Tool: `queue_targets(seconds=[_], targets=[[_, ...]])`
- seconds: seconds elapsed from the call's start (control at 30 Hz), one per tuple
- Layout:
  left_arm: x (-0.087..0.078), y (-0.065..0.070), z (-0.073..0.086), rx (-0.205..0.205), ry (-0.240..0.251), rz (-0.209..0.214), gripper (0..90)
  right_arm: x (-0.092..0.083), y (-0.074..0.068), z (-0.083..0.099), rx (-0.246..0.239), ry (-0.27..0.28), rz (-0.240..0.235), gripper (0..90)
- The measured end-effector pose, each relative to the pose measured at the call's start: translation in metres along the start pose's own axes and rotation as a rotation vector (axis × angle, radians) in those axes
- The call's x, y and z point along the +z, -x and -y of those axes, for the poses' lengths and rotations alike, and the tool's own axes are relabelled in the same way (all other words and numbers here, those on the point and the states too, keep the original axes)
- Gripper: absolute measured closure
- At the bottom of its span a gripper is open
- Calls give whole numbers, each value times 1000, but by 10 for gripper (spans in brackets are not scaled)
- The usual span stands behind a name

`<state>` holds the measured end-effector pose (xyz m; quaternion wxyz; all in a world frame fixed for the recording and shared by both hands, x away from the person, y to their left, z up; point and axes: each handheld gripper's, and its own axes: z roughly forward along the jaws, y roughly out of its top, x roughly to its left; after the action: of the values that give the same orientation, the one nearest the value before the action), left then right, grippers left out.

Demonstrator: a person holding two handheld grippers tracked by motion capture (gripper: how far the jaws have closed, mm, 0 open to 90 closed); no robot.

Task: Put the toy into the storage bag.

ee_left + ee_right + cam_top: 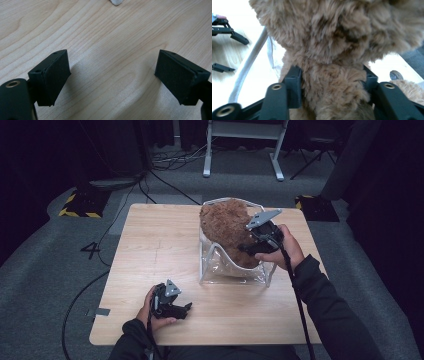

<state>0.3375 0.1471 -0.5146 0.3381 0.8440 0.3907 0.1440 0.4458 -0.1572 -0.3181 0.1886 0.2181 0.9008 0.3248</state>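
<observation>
A brown plush toy [225, 227] sits partly inside a clear plastic bag [235, 272] with a white rim, at the back right of the wooden table [150, 250]. My right gripper [246, 249] reaches in from the right and is shut on the toy. In the right gripper view its pads press into the fur [332, 50] on both sides. My left gripper [186, 309] rests low over the table near the front edge, left of the bag. It is open, and the left gripper view has bare wood between its pads [53, 75].
The bag's white rim [249, 67] curves past the toy on the left in the right gripper view. Grey carpet with cables surrounds the table. A white frame [240, 150] stands behind it, and yellow-black marked bases [80, 202] lie at the back left and right.
</observation>
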Motion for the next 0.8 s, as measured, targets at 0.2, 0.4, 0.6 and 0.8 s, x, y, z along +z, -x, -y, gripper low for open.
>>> queue_targets(seconds=[0.2, 0.4, 0.6, 0.8], targets=[[0, 0, 0, 0, 0, 0, 126, 3, 2, 1, 3, -26, 2, 545], [0, 0, 0, -1, 0, 0, 126, 9, 7, 6, 15, -111, -8, 549], [0, 0, 0, 0, 0, 0, 126, 14, 6, 5, 8, -151, -10, 533], [0, 0, 0, 1, -1, 3, 126, 17, 4, 5, -10, -171, 0, 486]])
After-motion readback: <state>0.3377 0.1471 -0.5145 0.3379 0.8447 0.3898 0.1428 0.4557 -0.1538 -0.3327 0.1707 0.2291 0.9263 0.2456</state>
